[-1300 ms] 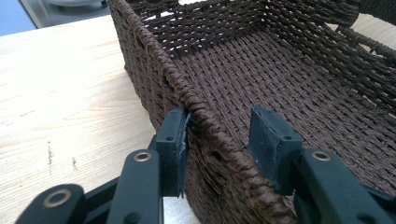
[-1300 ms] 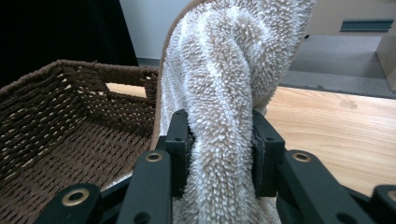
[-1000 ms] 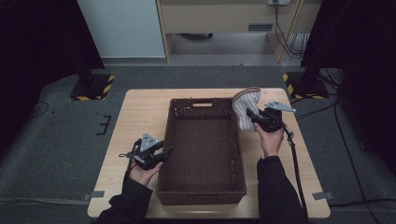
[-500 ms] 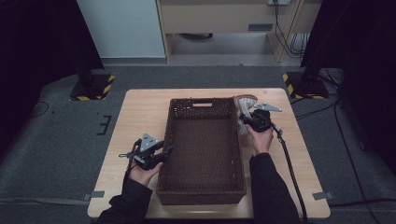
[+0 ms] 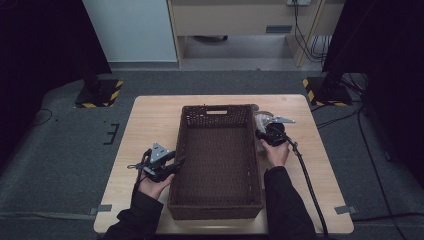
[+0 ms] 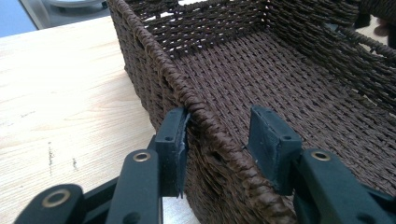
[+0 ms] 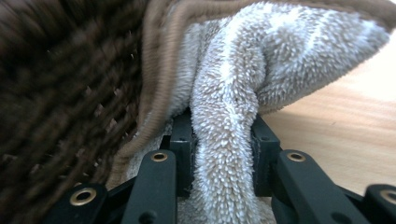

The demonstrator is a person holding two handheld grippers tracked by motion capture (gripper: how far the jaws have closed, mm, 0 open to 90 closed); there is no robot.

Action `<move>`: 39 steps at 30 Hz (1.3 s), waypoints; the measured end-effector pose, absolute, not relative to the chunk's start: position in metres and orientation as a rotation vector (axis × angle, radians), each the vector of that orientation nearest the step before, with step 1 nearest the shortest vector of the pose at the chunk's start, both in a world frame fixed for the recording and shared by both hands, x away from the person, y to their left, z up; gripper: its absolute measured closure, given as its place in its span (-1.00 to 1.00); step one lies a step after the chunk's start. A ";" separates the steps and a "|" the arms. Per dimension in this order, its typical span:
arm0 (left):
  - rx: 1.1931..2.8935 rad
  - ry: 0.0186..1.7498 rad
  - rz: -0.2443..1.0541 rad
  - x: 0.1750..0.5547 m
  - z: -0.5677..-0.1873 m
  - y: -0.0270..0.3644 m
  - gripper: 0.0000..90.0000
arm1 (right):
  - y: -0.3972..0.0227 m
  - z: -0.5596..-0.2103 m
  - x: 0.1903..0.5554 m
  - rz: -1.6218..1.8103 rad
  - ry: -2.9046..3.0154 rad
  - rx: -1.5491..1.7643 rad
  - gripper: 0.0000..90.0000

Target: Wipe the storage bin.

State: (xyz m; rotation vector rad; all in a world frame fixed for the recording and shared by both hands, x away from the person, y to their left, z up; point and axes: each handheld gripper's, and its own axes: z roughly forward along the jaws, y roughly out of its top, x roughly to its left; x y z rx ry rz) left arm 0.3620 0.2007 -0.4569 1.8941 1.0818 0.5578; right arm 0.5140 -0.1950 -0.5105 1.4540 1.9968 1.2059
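Observation:
A dark brown woven basket (image 5: 217, 107) stands in the middle of the wooden table (image 5: 150, 125), its floor bare. My left gripper (image 5: 176, 161) is open and straddles the basket's left rim (image 6: 205, 116); one pad (image 6: 173, 140) lies against the outer wall, the other (image 6: 271, 140) stands apart inside. A beige terry towel (image 5: 260, 120) hangs against the outside of the basket's right wall. My right gripper (image 5: 264, 131) is shut on a fold of that towel (image 7: 280, 56), which bulges up between its pads (image 7: 183, 140), close beside the basket's weave (image 7: 56, 93).
The right gripper's black cable (image 5: 310, 185) trails down the table's right side to the front edge. Bare wood (image 5: 305, 115) lies right of the towel. Two black-and-yellow stand bases (image 5: 100, 95) (image 5: 325, 90) sit on the grey floor behind the table.
My right hand has come down and toward the person with the towel, from above the basket's far right corner to beside its right wall. The left hand has not moved.

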 end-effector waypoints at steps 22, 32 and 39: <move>1.892 1.084 0.555 0.362 -0.457 0.201 0.25 | -0.194 -0.479 0.516 1.300 1.905 1.342 0.57; 1.894 1.082 0.555 0.362 -0.457 0.201 0.25 | -0.187 -0.520 0.519 1.158 2.031 1.451 0.57; 1.889 1.084 0.550 0.362 -0.457 0.201 0.24 | -0.195 -0.502 0.512 1.185 2.001 1.444 0.57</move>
